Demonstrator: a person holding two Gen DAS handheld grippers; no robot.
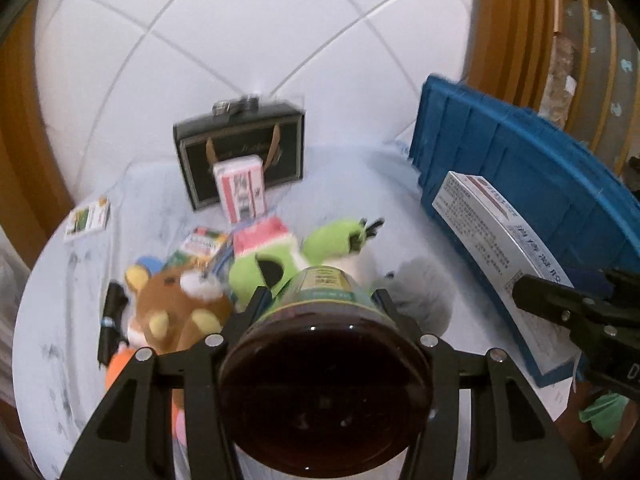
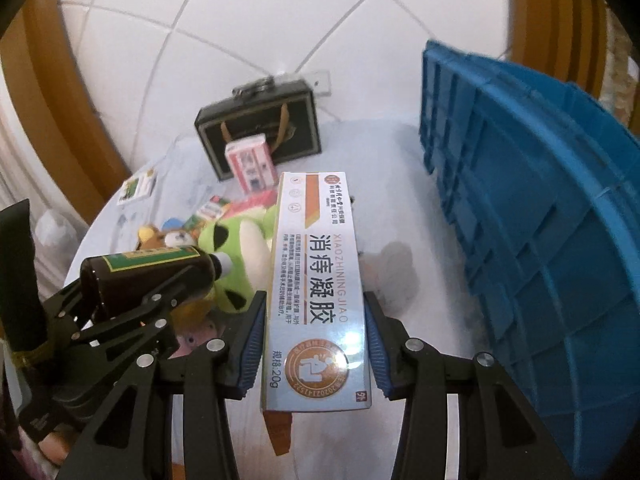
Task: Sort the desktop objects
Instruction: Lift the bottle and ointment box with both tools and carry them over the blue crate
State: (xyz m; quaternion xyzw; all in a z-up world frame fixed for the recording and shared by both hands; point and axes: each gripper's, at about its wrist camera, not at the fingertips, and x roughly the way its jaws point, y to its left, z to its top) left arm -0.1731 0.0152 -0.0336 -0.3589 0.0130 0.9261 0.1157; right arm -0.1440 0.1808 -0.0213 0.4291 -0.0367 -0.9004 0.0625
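The left tongs [image 1: 320, 304] are clamped on a brown medicine bottle [image 1: 324, 364], its base toward the camera and its cap pointing out over the pile of soft toys; the right tongs [image 2: 316, 340] pinch a long ointment box [image 2: 316, 280] between their blue pads [image 2: 253, 344], gripping it near its lower end so that most of its length sticks forward. Both things hang in the air above the tabletop [image 2: 384, 152], with the blue crate [image 2: 540, 216] along its right edge, and the likely step is carrying both into that crate. To do it well, I would take the box first, since it is nearest: keep it lifted enough that its far end clears the crate's ribbed wall, bring it over the rim and let go only once it is inside. The bottle is round and glossy, so it could turn or slip in the tongs; hold it firmly, and set it down on its side or base low in the crate rather than dropping it. Crossing from the left, keep clear of the green plush [image 1: 276, 260] and the brown bear [image 1: 176, 312] below, and of the other tongs.
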